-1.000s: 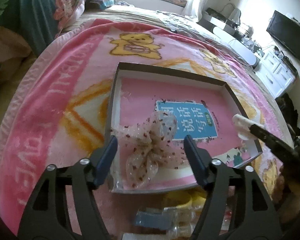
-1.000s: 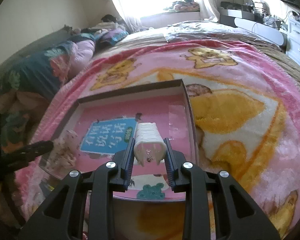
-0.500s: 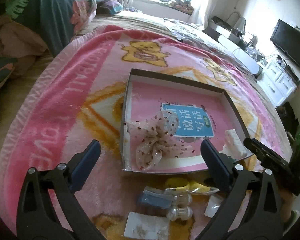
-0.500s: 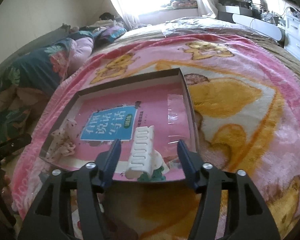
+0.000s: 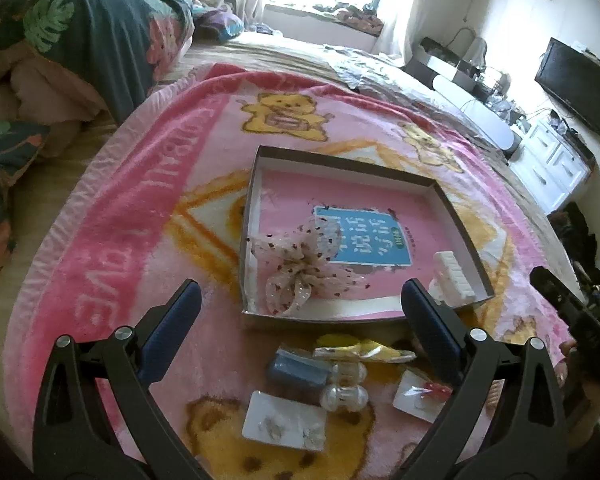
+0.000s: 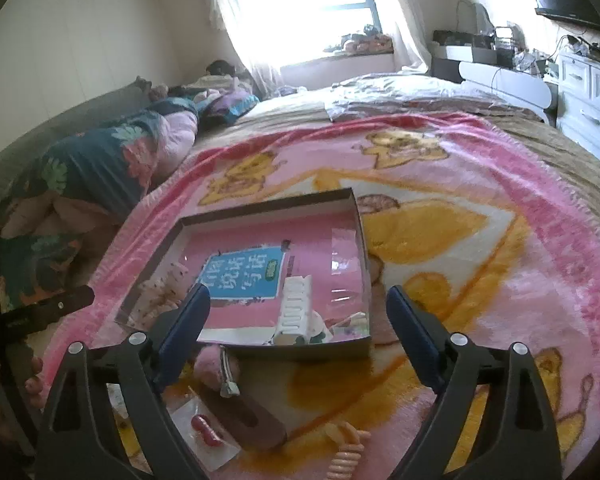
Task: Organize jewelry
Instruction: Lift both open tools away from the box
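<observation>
A shallow box (image 5: 256,184) (image 6: 260,210) with a pink floor lies on the pink blanket. In it lie a dotted sheer bow (image 5: 300,268) (image 6: 160,296) and a white hair claw clip (image 5: 452,276) (image 6: 296,308). My left gripper (image 5: 300,320) is open and empty, held back above the box's near edge. My right gripper (image 6: 296,332) is open and empty, near the box's front wall. Loose pieces lie in front of the box: a white earring card (image 5: 284,420), a blue clip (image 5: 296,370), pearl clips (image 5: 344,384) and a pink pouch (image 6: 212,364).
A yellow packet (image 5: 364,350) and a small card with a red piece (image 5: 420,394) (image 6: 204,428) lie near the box. A coiled peach hair tie (image 6: 346,456) lies by the right gripper. Folded bedding (image 5: 80,40) is piled at the left.
My right gripper opened, left the white claw clip in the box and drew back. My left gripper opened wider and pulled back from the bow, which stays in the box.
</observation>
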A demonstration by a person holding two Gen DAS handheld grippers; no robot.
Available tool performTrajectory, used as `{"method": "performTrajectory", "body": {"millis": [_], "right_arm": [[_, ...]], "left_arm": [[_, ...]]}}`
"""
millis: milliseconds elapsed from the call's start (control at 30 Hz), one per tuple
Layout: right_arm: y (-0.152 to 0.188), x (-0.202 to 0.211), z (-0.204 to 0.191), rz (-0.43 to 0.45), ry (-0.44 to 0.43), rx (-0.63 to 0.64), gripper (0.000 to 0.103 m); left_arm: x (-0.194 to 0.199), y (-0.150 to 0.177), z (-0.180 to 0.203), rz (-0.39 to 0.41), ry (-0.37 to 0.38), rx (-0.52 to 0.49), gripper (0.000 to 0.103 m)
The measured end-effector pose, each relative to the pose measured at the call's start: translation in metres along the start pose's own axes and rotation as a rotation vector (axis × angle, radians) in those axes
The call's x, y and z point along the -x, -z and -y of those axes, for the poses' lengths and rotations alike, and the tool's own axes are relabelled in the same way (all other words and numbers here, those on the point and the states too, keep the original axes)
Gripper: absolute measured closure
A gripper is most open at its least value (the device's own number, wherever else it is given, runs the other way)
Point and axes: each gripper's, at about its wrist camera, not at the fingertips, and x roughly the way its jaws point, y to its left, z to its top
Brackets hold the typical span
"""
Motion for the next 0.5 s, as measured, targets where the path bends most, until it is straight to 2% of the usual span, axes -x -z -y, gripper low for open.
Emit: {"method": "performTrajectory", "body": {"millis": [500], "right_arm": [[-0.006,0.06,0.003,0.096,0.008,0.0,0.008]], "left_arm": [[0.043,0.013,0.005,0.048,0.014,0.003,0.009]]}}
